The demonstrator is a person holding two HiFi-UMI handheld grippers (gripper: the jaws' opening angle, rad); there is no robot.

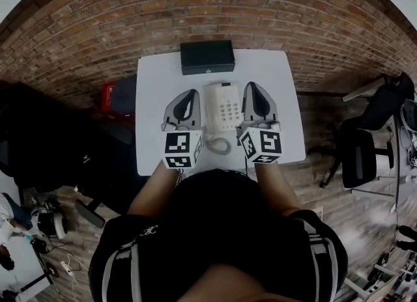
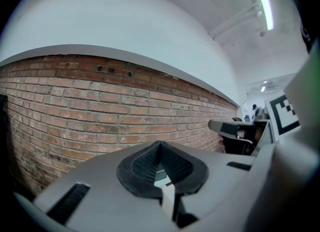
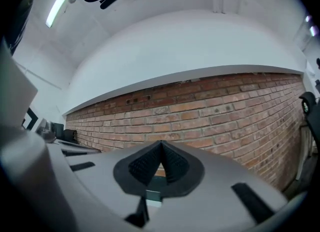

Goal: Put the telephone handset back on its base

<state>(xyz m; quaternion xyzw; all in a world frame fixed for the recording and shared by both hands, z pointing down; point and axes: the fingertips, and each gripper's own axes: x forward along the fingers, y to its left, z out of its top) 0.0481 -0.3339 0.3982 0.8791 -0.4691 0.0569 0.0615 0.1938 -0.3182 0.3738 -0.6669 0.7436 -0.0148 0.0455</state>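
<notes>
Item: cream plastic telephone (image 1: pixel 221 107), a smooth boxy base with a pale keypad, at the centre of the white matte desk (image 1: pixel 156 86). Its handset (image 1: pixel 211 108), a long rounded bar, appears to lie along the left side of the base, seemingly already seated, with the coiled cord (image 1: pixel 222 144) looped at the lower edge. Left gripper (image 1: pixel 193 92) and right gripper (image 1: pixel 251 87), grey shells with ribbed black rubber pads, flank the telephone, each pressed together on nothing, probably parked clear because nothing needs carrying. Also: a flat black box (image 1: pixel 207 56) at the desk's upper edge, with a rough red brick wall (image 1: pixel 208 1) beyond.
</notes>
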